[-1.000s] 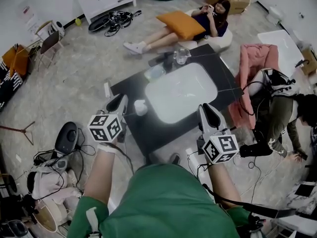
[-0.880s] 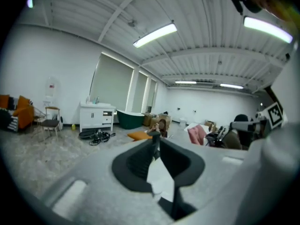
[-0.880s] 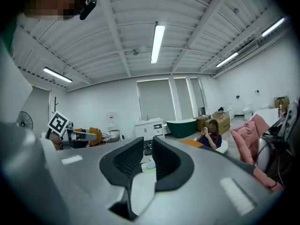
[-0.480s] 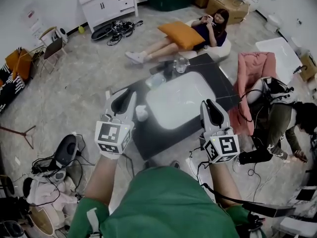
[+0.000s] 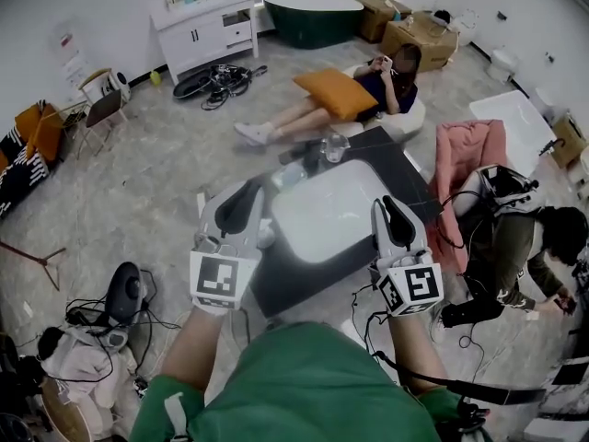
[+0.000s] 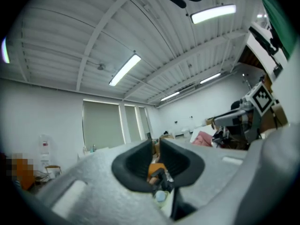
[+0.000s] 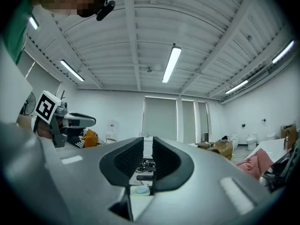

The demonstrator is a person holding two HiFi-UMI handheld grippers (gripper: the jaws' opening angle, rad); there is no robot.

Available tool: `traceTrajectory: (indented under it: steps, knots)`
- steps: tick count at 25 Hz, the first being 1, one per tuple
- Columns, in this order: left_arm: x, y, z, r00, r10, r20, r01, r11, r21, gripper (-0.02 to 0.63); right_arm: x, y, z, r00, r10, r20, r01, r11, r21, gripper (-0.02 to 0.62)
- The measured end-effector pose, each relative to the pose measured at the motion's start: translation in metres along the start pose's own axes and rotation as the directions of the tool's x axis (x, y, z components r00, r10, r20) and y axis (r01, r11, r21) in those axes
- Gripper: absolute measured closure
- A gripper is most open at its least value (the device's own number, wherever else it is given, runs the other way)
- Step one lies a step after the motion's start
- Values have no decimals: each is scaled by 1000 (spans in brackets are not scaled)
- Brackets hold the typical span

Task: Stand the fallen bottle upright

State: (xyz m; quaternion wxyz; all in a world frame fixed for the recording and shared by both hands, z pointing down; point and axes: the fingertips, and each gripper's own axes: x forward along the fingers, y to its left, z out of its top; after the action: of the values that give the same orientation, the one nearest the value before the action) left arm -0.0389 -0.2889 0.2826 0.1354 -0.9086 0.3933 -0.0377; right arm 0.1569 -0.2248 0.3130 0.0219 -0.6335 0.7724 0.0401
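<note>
Left gripper [image 5: 241, 208] is held level over the near-left edge of the dark table [image 5: 299, 274], jaws parted by a narrow slit with nothing between them. The bottle [image 5: 291, 175] lies on its side by the far-left rim of the white basin [image 5: 336, 212], beyond both tools. Right gripper [image 5: 398, 219] hangs by the basin's right side, the same thin gap between its jaws, and empty.

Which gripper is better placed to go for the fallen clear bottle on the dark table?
Likely left. The left gripper is nearer the clear plastic bottle lying far left on the dark table; the right gripper is across the white basin. Both are empty, jaws apart.
</note>
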Motion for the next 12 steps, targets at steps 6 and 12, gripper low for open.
traceTrajectory:
  steps: [6,12]
  knots:
    - [-8,8,4,1000,22,5,-22,999,-50,557,-3,6,13,1000,3,19,-3,1000,-19,535]
    - [-3,9,-7,1000,30,-3,-30,998,-53,558,-1,8,8,999,8,33,-6,999,-49,535]
